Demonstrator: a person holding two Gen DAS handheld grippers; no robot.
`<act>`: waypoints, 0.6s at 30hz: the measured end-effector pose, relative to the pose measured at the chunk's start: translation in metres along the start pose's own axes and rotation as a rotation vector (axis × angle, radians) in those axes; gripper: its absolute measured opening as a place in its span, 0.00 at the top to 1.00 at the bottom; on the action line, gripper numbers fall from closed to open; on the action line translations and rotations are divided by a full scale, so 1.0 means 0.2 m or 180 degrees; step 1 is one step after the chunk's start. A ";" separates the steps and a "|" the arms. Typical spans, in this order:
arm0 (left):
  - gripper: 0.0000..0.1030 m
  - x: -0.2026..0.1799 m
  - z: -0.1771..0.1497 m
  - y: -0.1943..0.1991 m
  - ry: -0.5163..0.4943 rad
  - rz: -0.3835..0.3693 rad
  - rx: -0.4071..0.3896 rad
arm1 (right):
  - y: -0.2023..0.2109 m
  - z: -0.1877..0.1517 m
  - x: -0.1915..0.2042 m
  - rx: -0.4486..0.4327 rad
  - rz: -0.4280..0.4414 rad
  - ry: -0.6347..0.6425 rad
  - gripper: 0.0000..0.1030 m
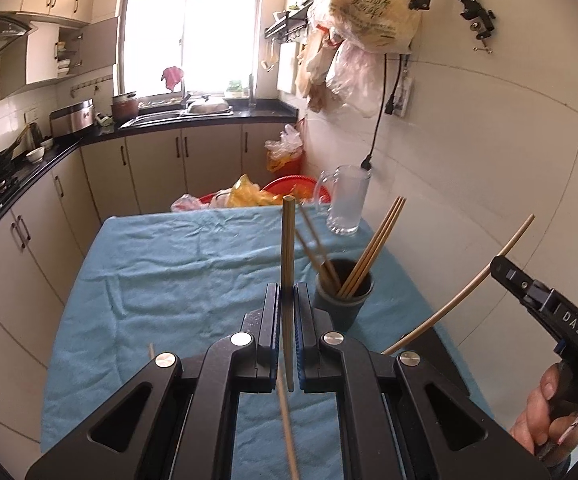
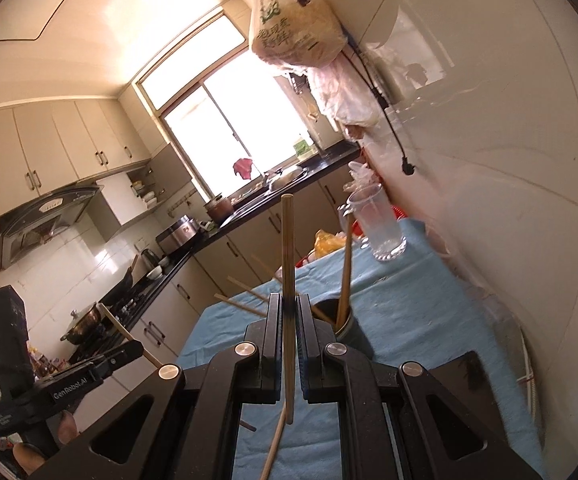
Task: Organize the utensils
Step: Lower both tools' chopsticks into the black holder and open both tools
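My left gripper (image 1: 288, 294) is shut on a wooden chopstick (image 1: 288, 240) that stands upright between its jaws, above the blue cloth (image 1: 169, 280). Just right of it a dark cup (image 1: 343, 304) holds several chopsticks leaning outward. Another chopstick (image 1: 289, 440) lies on the cloth below the gripper. At the right edge my right gripper (image 1: 497, 263) pinches a pale chopstick (image 1: 449, 304). In the right wrist view, my right gripper (image 2: 288, 304) is shut on its upright chopstick (image 2: 288, 248), with the cup (image 2: 347, 326) close behind it. The left gripper (image 2: 135, 346) shows at lower left.
A glass mug (image 1: 347, 204) stands at the table's far right corner by the white tiled wall (image 1: 489, 160). Red basins with plastic bags (image 1: 249, 196) sit beyond the table. Kitchen counters (image 1: 29, 168) run along the left and back. Bags hang on the wall (image 1: 369, 12).
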State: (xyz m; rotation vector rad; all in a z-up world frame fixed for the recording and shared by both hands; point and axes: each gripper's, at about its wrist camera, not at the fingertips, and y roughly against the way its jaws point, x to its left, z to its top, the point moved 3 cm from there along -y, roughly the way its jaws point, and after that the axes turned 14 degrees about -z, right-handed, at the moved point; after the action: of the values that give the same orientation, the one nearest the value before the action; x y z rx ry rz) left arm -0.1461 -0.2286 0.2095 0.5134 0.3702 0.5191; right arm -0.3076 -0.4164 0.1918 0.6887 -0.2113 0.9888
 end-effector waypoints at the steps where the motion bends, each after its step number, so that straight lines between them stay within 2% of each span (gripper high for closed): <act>1: 0.94 -0.01 0.02 -0.01 0.0000 -0.0029 -0.0008 | 0.00 0.01 0.00 -0.0017 -0.0011 -0.0003 0.93; 12: 0.94 -0.16 0.32 -0.09 -0.0106 -0.0219 -0.0188 | -0.03 0.25 -0.03 -0.0256 -0.0176 -0.0028 0.93; 18: 0.94 -0.19 0.44 -0.22 -0.0072 -0.0299 -0.0232 | -0.07 0.38 -0.01 -0.0345 -0.0212 -0.0016 0.93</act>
State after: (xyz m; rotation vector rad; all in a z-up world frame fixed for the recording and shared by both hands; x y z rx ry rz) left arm -0.1200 -0.3147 0.2652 0.4291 0.3508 0.4342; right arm -0.2874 -0.4698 0.2426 0.5957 -0.2431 0.9052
